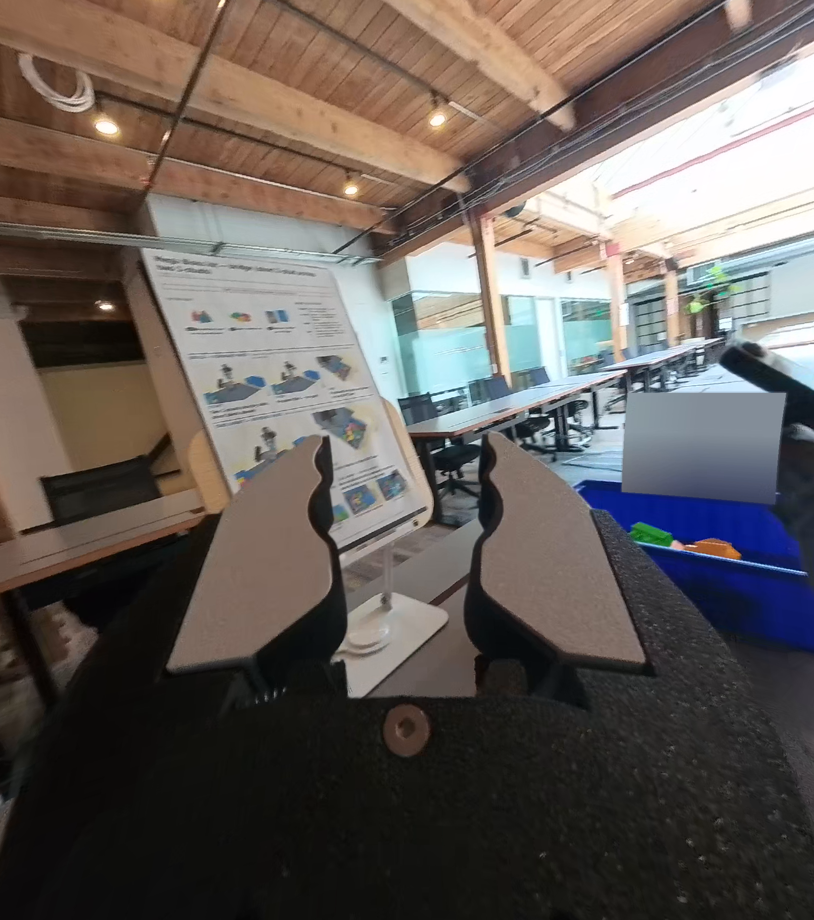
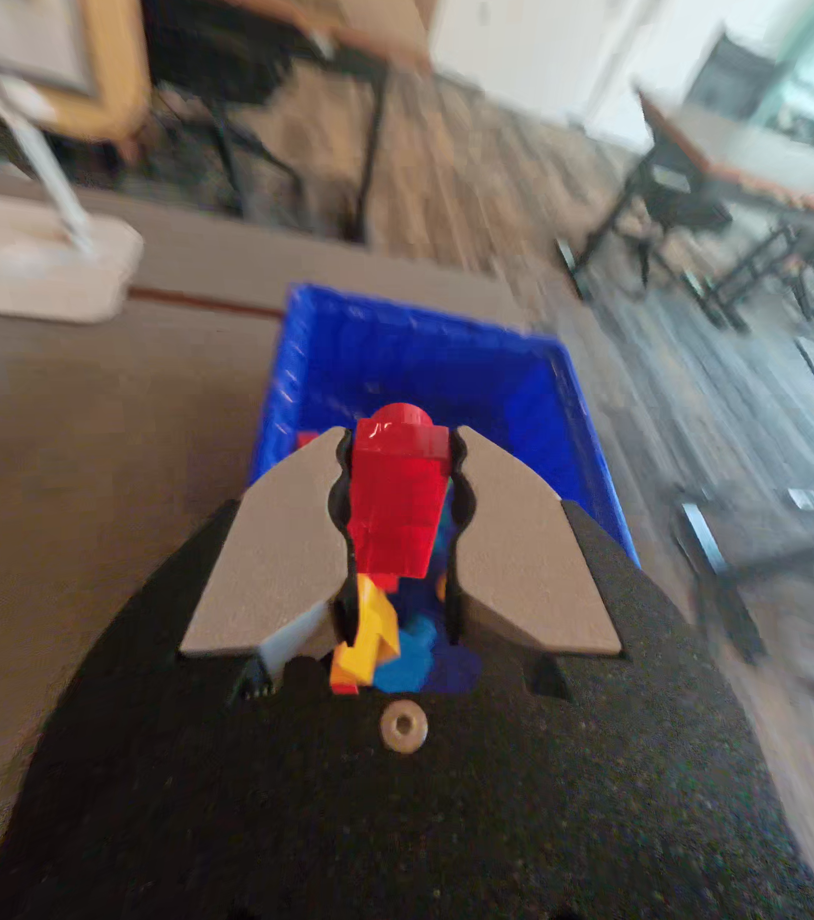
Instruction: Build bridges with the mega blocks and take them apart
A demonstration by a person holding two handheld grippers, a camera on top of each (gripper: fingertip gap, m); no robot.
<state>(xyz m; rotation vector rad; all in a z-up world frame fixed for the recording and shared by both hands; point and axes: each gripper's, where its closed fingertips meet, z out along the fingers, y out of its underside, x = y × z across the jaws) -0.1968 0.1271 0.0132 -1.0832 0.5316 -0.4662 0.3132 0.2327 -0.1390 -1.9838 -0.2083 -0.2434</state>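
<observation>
A large office room with a wooden beam ceiling [image 1: 295,89] and rows of desks stood behind a grey table [image 2: 71,448]. On the table were one blue bin [image 2: 395,358] and one instruction board [image 1: 285,378] on a white stand. The left gripper [image 1: 405,448] was spread apart and empty. The right gripper [image 2: 401,438] clenched one red block [image 2: 397,493] above the bin, where yellow and blue blocks lay.

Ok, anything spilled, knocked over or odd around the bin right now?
Nothing stands out. The blue bin sits upright on the table with loose blocks inside; none seen outside it. The right gripper holds a red block above it; the left gripper is open, empty.
</observation>
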